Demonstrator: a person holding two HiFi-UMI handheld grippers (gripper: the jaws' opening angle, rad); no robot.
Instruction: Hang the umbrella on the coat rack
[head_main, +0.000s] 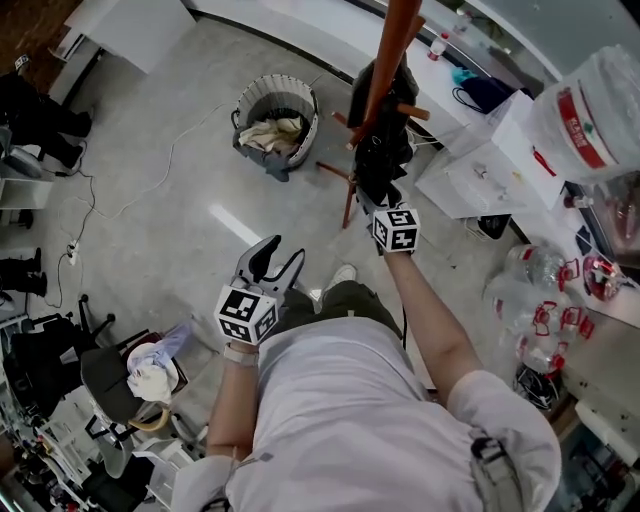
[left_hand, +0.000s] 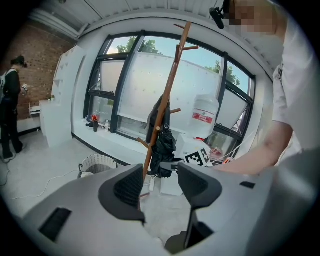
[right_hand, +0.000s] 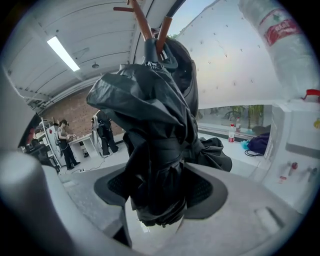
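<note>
A black folded umbrella (head_main: 385, 150) hangs against the brown wooden coat rack (head_main: 392, 50), its top up at the pegs (right_hand: 142, 22). My right gripper (head_main: 376, 203) reaches to its lower end. In the right gripper view the bundled umbrella (right_hand: 155, 150) fills the gap of the right gripper (right_hand: 160, 192), and the fabric touches both pads. My left gripper (head_main: 272, 250) hangs lower left, well apart from the rack. Its jaws stand open with nothing between them. From the left gripper (left_hand: 160, 182) I see the coat rack (left_hand: 167, 95), the umbrella (left_hand: 162, 145) and the right gripper's marker cube (left_hand: 197, 157) ahead.
A round basket (head_main: 275, 110) with cloth sits left of the rack's feet. A white table (head_main: 470, 180), a large water bottle (head_main: 590, 110) and several plastic bottles (head_main: 545, 300) crowd the right. An office chair (head_main: 110, 375) stands lower left. People (right_hand: 65, 142) work far back.
</note>
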